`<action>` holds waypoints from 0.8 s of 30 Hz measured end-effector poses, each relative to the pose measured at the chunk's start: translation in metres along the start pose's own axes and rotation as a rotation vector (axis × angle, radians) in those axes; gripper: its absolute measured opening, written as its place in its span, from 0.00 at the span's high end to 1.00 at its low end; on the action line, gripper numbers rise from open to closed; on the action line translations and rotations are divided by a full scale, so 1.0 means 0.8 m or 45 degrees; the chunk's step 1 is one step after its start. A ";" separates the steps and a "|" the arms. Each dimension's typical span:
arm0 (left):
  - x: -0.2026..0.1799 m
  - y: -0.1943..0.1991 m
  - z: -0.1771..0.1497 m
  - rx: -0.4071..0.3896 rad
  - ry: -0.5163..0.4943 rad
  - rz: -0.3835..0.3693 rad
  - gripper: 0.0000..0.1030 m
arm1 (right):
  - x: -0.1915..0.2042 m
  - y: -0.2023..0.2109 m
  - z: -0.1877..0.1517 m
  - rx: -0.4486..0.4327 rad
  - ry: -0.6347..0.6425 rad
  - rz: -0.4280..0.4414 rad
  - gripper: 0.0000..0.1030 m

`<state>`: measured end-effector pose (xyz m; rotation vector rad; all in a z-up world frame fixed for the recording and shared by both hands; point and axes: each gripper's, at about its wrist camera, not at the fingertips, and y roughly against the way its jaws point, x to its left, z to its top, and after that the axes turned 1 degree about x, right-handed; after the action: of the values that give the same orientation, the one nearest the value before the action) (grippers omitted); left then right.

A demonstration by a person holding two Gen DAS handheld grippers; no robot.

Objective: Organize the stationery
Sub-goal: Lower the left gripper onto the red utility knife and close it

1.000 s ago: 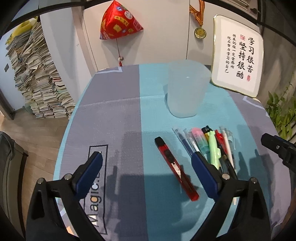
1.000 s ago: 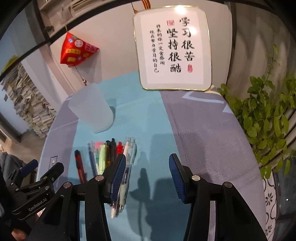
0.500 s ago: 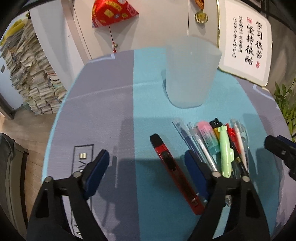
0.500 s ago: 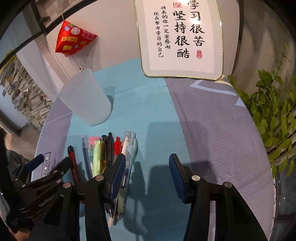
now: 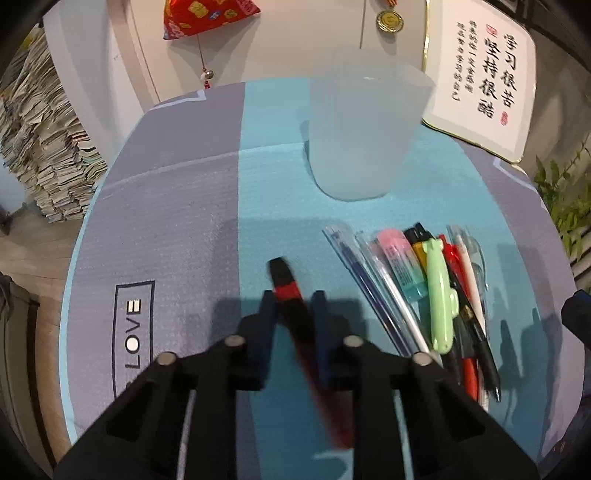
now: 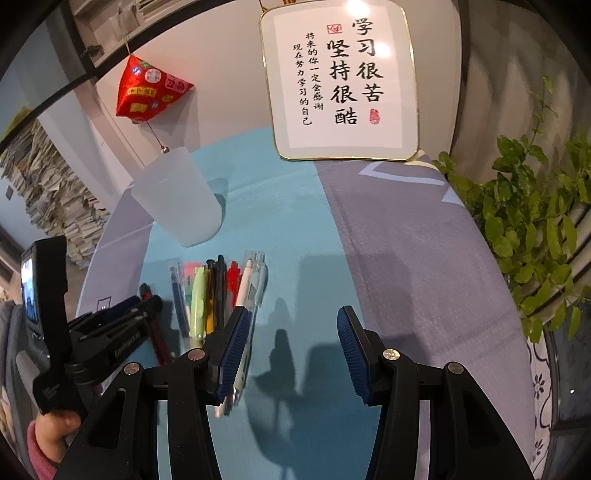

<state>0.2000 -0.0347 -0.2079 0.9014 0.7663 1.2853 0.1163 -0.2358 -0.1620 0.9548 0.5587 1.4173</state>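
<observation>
A red and black utility knife (image 5: pixel 286 284) lies on the teal and grey tablecloth (image 5: pixel 177 221). My left gripper (image 5: pixel 294 303) straddles its middle, jaws closing, with the pads against the knife's sides. To the right lies a row of several pens and highlighters (image 5: pixel 436 295). Behind them stands a frosted plastic cup (image 5: pixel 360 140). In the right wrist view, my right gripper (image 6: pixel 291 332) hovers open and empty over the cloth, just right of the pens (image 6: pixel 218 291). The left gripper (image 6: pixel 144 304) on the knife (image 6: pixel 157 336) and the cup (image 6: pixel 181 203) appear at the left.
A framed calligraphy plaque (image 6: pixel 340 81) leans on the wall at the table's far right. A leafy plant (image 6: pixel 535 229) hangs past the right edge. A red ornament (image 5: pixel 207 14) hangs on the wall, and paper stacks (image 5: pixel 37 147) fill the floor at the left.
My left gripper came down over the red knife and its jaws swung in from wide apart to the knife's sides. The right gripper's jaws kept the same gap.
</observation>
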 end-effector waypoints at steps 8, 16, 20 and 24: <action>0.020 0.012 -0.015 0.042 0.073 -0.072 0.89 | -0.007 0.011 -0.007 -0.002 -0.012 0.006 0.50; 0.014 0.021 -0.020 0.027 0.019 -0.051 0.87 | 0.009 -0.016 -0.001 0.079 0.055 0.032 0.50; 0.014 0.019 -0.022 0.020 -0.005 -0.034 0.79 | 0.009 -0.041 0.007 0.145 0.031 0.016 0.50; 0.014 0.012 -0.021 0.036 -0.017 -0.034 0.78 | 0.009 -0.059 0.019 0.177 0.020 -0.012 0.50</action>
<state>0.1823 -0.0205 -0.2073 0.9187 0.7853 1.2464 0.1565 -0.2273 -0.1906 1.0502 0.6800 1.3923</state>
